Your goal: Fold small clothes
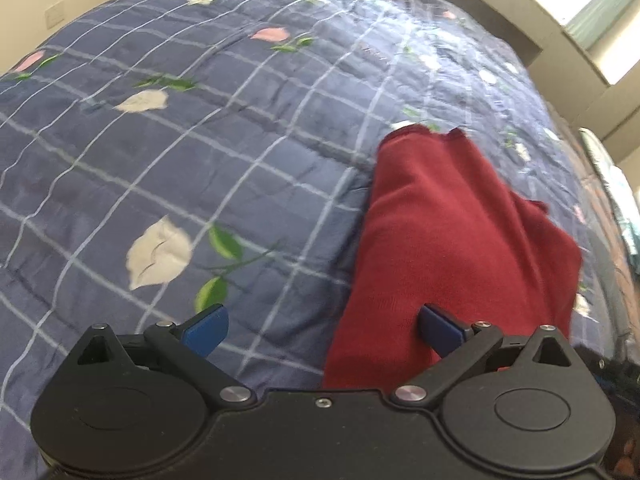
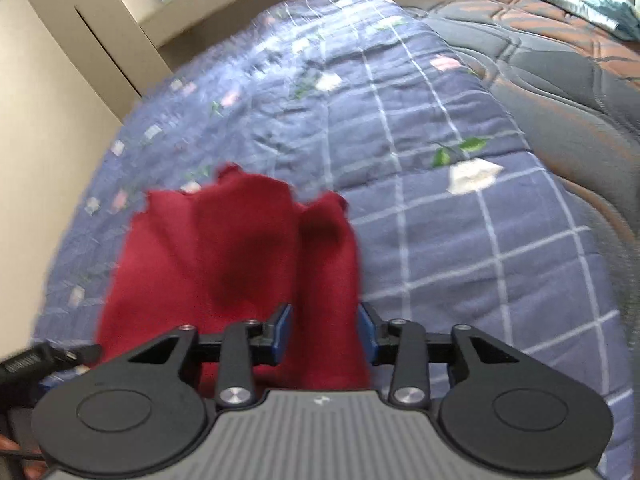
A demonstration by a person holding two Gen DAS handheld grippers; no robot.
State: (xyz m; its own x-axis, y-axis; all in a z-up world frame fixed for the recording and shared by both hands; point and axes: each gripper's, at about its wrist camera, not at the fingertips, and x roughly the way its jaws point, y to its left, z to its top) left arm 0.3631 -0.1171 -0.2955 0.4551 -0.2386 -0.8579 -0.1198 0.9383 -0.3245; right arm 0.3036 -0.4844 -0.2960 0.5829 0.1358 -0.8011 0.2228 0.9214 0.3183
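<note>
Left tongs are standing wide apart, gripping nothing; one blue pad is hanging over the red garment, the other over the bedspread. Right tongs are standing partly apart with a fold of the red garment lying between the pads, which are not visibly pressing it. The garment's long axis is running straight ahead of both tongs, its ragged end pointing away. Beyond the right tongs a brown quilt is lying at the bedspread's right edge. Beige cabinets are standing to their left.
</note>
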